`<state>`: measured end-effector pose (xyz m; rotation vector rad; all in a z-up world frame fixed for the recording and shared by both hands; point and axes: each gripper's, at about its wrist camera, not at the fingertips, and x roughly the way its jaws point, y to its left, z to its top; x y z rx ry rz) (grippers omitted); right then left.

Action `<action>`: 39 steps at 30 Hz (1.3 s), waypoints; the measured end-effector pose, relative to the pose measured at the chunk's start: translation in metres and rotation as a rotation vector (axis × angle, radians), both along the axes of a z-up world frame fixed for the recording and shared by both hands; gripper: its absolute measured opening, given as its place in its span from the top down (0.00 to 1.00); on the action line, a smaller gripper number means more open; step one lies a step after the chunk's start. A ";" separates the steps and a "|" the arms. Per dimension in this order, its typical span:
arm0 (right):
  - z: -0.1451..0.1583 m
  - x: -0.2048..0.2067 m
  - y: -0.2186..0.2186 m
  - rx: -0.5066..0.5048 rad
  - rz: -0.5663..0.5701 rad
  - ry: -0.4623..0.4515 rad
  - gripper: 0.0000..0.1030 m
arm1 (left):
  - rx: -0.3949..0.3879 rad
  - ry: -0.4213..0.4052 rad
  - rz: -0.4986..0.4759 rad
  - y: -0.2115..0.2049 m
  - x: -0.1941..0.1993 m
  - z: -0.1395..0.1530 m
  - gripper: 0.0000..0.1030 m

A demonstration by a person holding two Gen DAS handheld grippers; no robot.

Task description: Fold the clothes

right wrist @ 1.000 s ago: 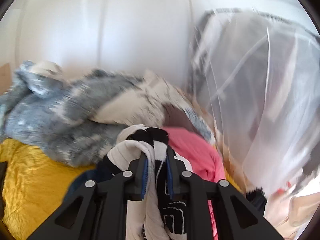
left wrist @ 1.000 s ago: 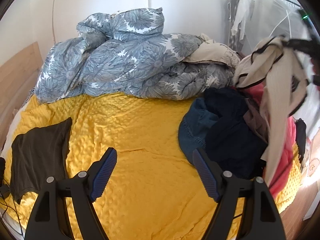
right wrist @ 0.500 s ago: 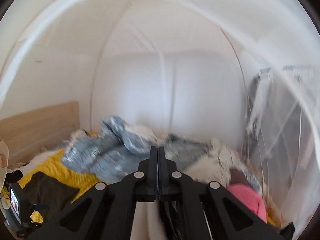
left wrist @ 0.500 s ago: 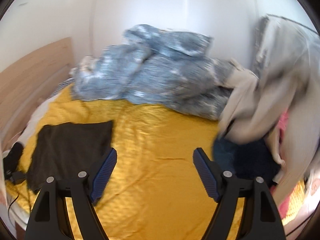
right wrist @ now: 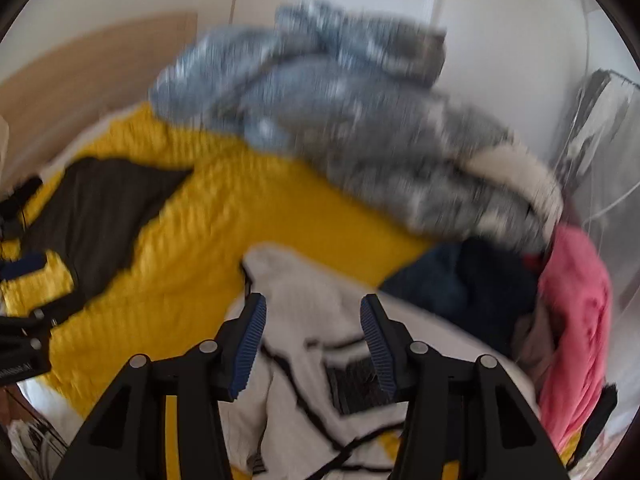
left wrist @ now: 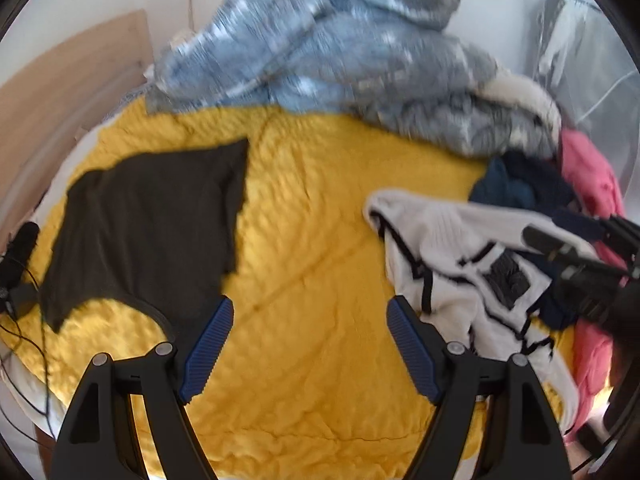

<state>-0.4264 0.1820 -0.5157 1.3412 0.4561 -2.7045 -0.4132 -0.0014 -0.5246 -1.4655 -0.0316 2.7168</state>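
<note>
A white top point(left wrist: 452, 256) with black trim lies crumpled on the yellow bedspread point(left wrist: 312, 264), toward the right side of the bed, its far edge touching a navy garment point(left wrist: 516, 188) and a pink one point(left wrist: 588, 176) heaped by the bed's right edge. The right gripper point(right wrist: 312, 340) hangs just over the white top with its fingers point(right wrist: 250, 344) coming apart; the cloth sits under and between them, but the blue pads are clear of it, so nothing is gripped. The left gripper point(left wrist: 310, 344) is held over bare bedspread near the middle of the bed, its fingers point(left wrist: 208, 348) spread wide and empty. To its left a dark top point(left wrist: 148, 220) lies spread flat, well apart from the white one. At the head of the bed a grey-blue floral duvet point(left wrist: 344, 56) is bunched up against the wall, with something cream-coloured point(left wrist: 520, 96) at its right end, possibly another garment, though the blur makes it hard to say. A wooden headboard point(left wrist: 68, 76) shows at the left, and black cables point(left wrist: 16, 264) with a small device lie at the bed's left edge.
</note>
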 end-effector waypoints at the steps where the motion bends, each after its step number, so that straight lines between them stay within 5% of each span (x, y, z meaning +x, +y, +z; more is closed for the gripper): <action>1: -0.015 0.004 -0.002 0.030 -0.004 -0.020 0.50 | -0.001 -0.015 -0.004 0.007 0.002 -0.010 0.21; 7: -0.029 0.014 0.008 0.136 0.028 -0.009 0.50 | -0.003 -0.086 -0.034 0.048 0.019 -0.056 0.21; 14: -0.030 0.004 0.025 0.102 0.106 -0.030 0.49 | 0.041 -0.139 -0.050 0.076 0.024 -0.078 0.21; 20: -0.031 -0.011 0.044 0.077 0.154 -0.063 0.48 | 0.023 -0.154 0.027 0.068 0.022 -0.094 0.21; 26: -0.032 -0.052 0.057 0.050 0.194 -0.111 0.45 | 0.114 -0.250 0.039 0.064 0.016 -0.117 0.21; 31: -0.044 -0.098 0.048 0.056 0.215 -0.150 0.44 | 0.089 -0.256 0.012 0.080 0.013 -0.124 0.21; 39: -0.100 -0.166 0.019 0.129 0.187 -0.262 0.43 | 0.097 -0.243 -0.018 0.086 0.006 -0.130 0.32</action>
